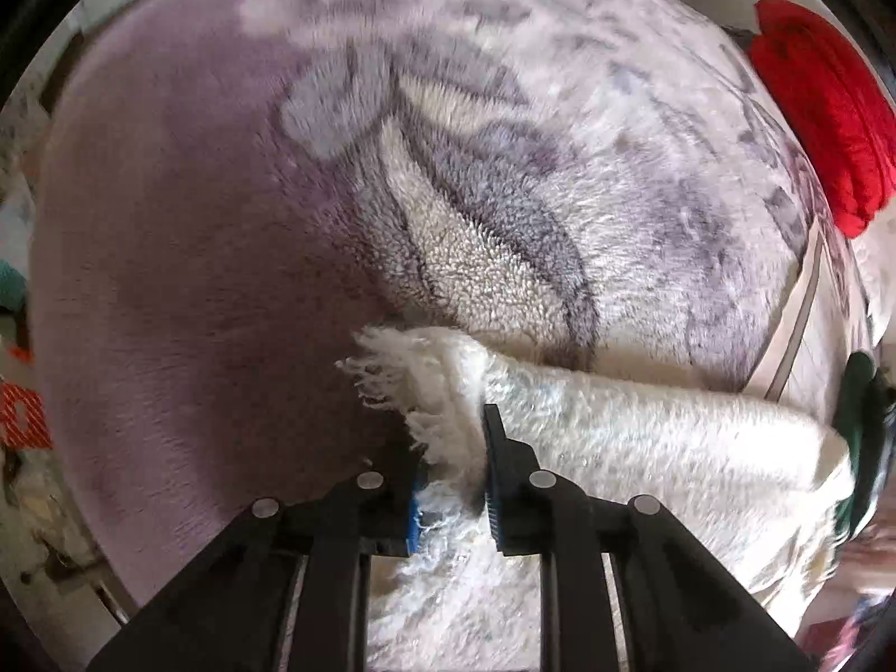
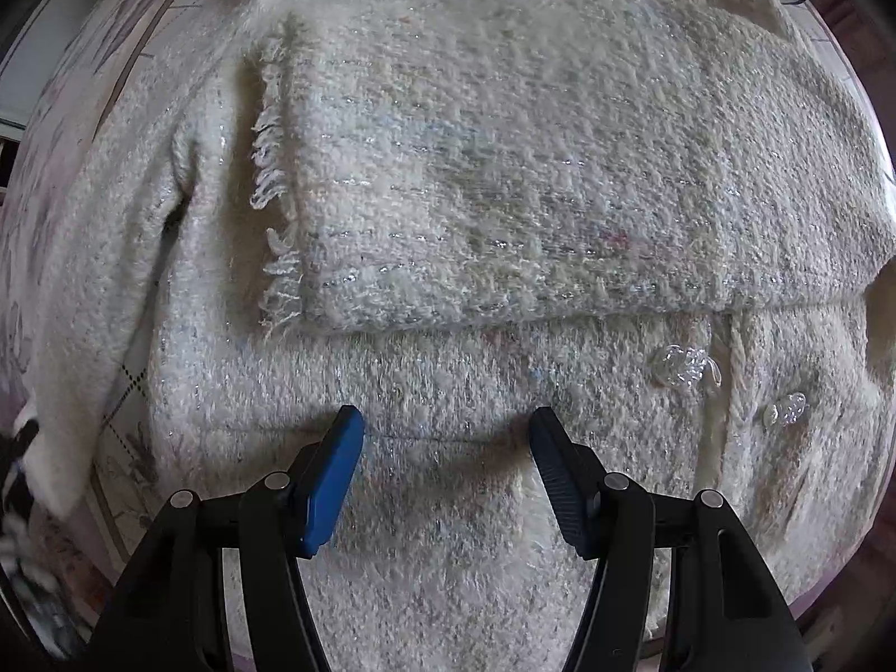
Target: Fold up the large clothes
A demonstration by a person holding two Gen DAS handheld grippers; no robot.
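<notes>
A white fuzzy knitted cardigan (image 2: 448,336) with silver threads and clear buttons (image 2: 686,367) lies flat and fills the right wrist view. One sleeve (image 2: 532,179) is folded across its body, with the fringed cuff (image 2: 277,185) pointing left. My right gripper (image 2: 445,420) hovers open just over the lower body, nothing between its blue pads. In the left wrist view the cardigan (image 1: 644,437) stretches off to the right. My left gripper (image 1: 456,448) is shut on its fringed edge (image 1: 403,381), the tassels spilling out past the fingers.
Under the cardigan lies a plush lilac and cream floral blanket (image 1: 196,252). A red cloth (image 1: 823,112) sits at the far right and a dark green item (image 1: 862,409) at the right edge. Clutter shows beyond the blanket's left edge.
</notes>
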